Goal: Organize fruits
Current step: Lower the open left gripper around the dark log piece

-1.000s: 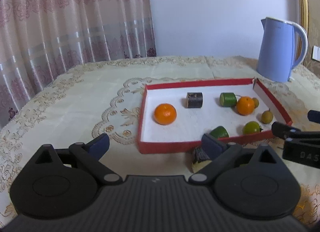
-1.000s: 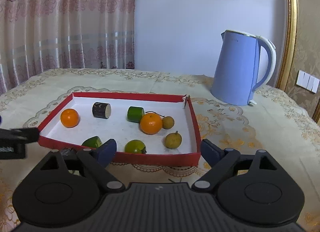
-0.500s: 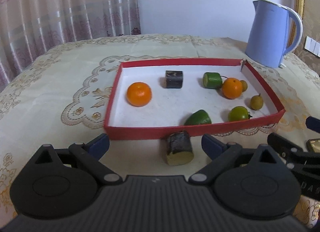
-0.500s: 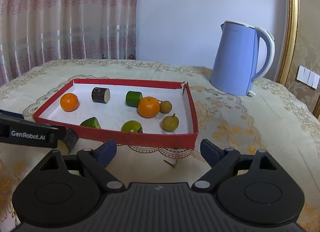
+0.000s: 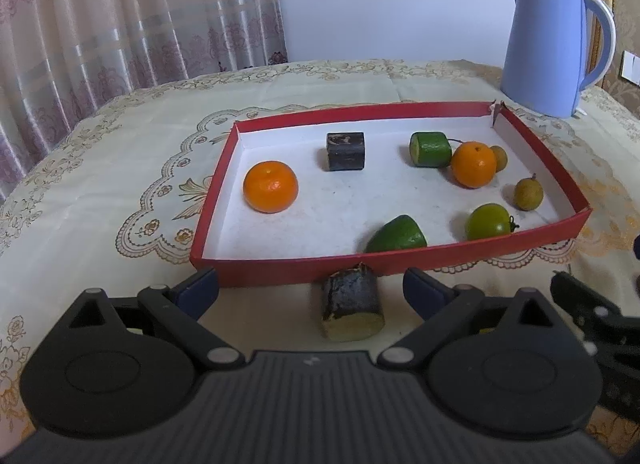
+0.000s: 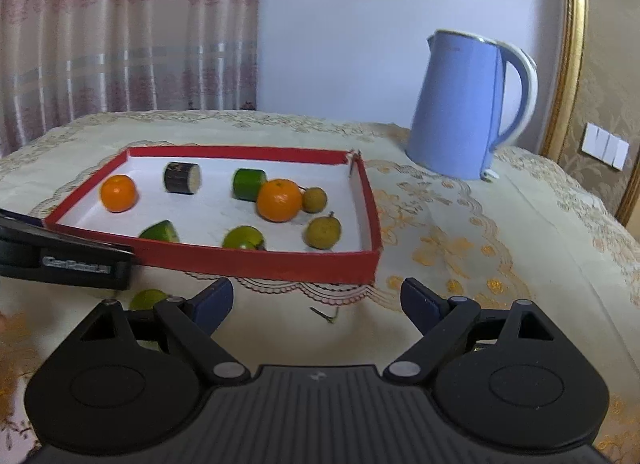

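Left claw (image 5: 311,291) is wide open around the dark log piece (image 5: 352,311) at lower center; right claw (image 6: 317,300) gapes wide too, empty.

Tray (image 6: 256,262): red, holding oranges, green fruit
Kettle (image 6: 460,104): blue, right of tray
Right gripper (image 6: 316,300): jaws wide, nothing between

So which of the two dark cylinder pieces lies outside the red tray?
The dark piece between the open left tongs, before the red tray; the other lies inside.
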Motion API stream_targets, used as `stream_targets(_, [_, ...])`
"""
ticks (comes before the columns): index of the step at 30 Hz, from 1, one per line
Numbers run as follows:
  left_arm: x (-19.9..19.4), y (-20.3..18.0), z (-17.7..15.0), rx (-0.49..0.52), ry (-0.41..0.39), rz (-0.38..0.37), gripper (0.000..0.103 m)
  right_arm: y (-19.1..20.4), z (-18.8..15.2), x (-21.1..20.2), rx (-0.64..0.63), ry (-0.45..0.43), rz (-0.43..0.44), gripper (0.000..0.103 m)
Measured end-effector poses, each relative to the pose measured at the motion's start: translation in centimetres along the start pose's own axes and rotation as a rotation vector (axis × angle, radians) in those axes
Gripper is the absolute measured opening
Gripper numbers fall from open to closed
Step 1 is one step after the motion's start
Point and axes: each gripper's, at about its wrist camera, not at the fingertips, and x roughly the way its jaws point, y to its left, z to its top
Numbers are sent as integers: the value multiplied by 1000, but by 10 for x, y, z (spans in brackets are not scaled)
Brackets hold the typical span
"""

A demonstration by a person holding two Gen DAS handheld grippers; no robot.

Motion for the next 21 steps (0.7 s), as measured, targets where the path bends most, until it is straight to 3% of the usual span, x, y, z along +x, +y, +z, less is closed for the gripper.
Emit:
stream_targets(6, [-5,0,-1,13,-24,24,98,8,-5,35,-42,45,-80,92])
stream_targets(7, [-6,-1,-1,12,-25,21,98,10,-4,42,-65,70,-84,96])
stream_targets(9, [-7,-2,-1,17,-31,24,98,11,2,45,-57,39,-107,103])
stream_targets(11, [-9,-3,-1,23,-34,31,99,14,3,57,-67,76,-159,103])
stream_targets(15, [-15,-2,0,16,-45,21,100,4,2,59,-12,85,-127,103])
stream_targets(19, [-18,-2,2,6,-63,17,101,-28,-1,62,162,108,-3,103])
stream_targets(21, [-18,-1,3,1,-66,20,101,-31,-2,61,183,98,13,103])
